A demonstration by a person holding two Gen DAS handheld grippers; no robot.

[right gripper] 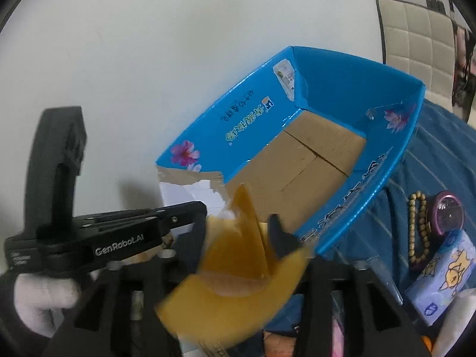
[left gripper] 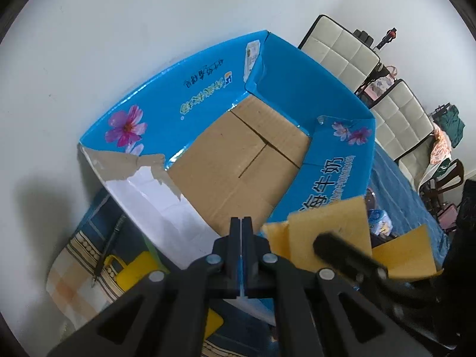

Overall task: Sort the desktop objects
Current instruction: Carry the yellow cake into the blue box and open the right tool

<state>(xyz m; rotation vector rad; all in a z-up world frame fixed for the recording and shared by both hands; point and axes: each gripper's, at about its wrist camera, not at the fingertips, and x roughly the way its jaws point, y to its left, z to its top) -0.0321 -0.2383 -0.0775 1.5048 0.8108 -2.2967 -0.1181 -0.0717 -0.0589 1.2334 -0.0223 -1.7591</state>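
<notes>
A blue cardboard box (left gripper: pixel 336 95) with a bare brown floor stands against the white wall; it also shows in the right wrist view (right gripper: pixel 342 74). My left gripper (left gripper: pixel 241 223) is shut and empty at the box's torn near rim. My right gripper (right gripper: pixel 238 229) is shut on a yellow cloth (right gripper: pixel 235 276) that hangs folded between its fingers, just short of the box's near edge. The cloth (left gripper: pixel 327 232) and a right finger (left gripper: pixel 342 253) show at the lower right of the left wrist view.
On the blue tablecloth (right gripper: pixel 440 154) right of the box lie a wooden bead bracelet (right gripper: pixel 416 226), a purple round object (right gripper: pixel 449 214) and a tissue pack (right gripper: pixel 446 279). Left of the box lie a pen (left gripper: pixel 107 247) and a yellow item (left gripper: pixel 134 273). Chairs (left gripper: pixel 348 50) stand behind.
</notes>
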